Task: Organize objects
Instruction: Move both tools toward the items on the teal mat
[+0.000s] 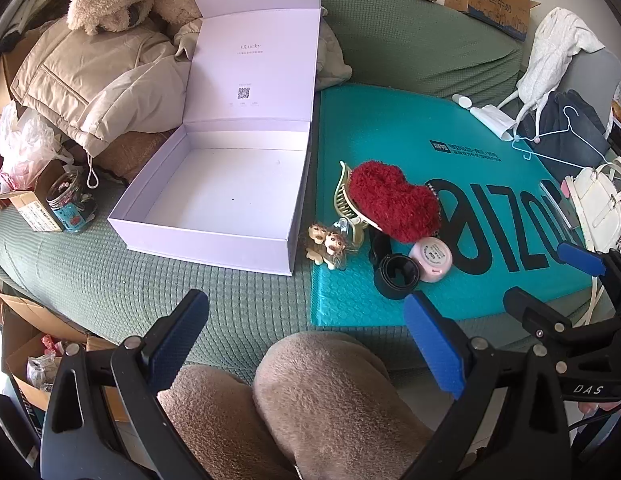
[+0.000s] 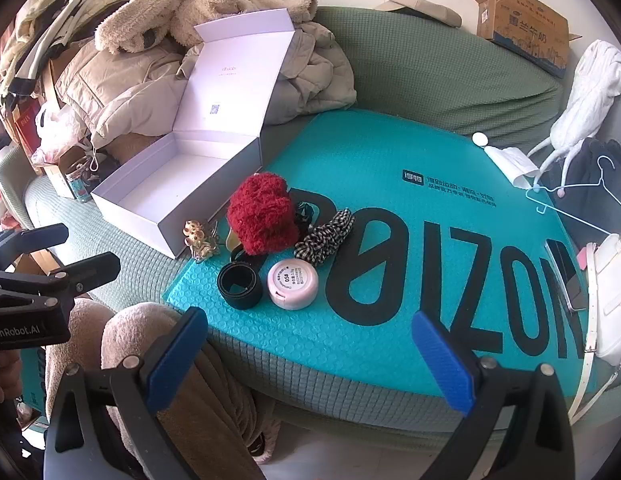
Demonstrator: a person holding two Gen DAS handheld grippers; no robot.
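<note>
1. Setup: an open white box (image 1: 214,184), lid propped up and nothing inside, sits on the green bed (image 1: 110,280), touching the left edge of a teal bubble mailer (image 2: 350,152) that lies flat on the bed.
2. The stuff to sort is bunched on the mailer's near-left corner, right beside the box: a fuzzy red heart (image 1: 394,204), a cream claw clip (image 1: 344,196) tucked under its left side, a little monkey-pair trinket (image 1: 326,242) hanging off the mailer's edge by the box's front corner, a black band coil (image 2: 239,285) and a round pink compact (image 2: 293,285) touching each other at the front, plus a checkered scrunchie (image 2: 324,240) behind the compact.
3. Left hand-held gripper (image 1: 306,344): spread wide, holding nothing, hovering over the bed's near edge above the person's knees.
4. Right hand-held gripper (image 2: 310,360): same deal, wide and empty, aimed at the mailer's front edge.
5. My read: nothing's in the box yet, so this is the very start, picking a first item.
6. Next move probably wants the right one dropping onto the compact or band, since they're closest and clear on top. The clip looks partly pinned under the heart, though I can't tell how much, so heart first.
</note>
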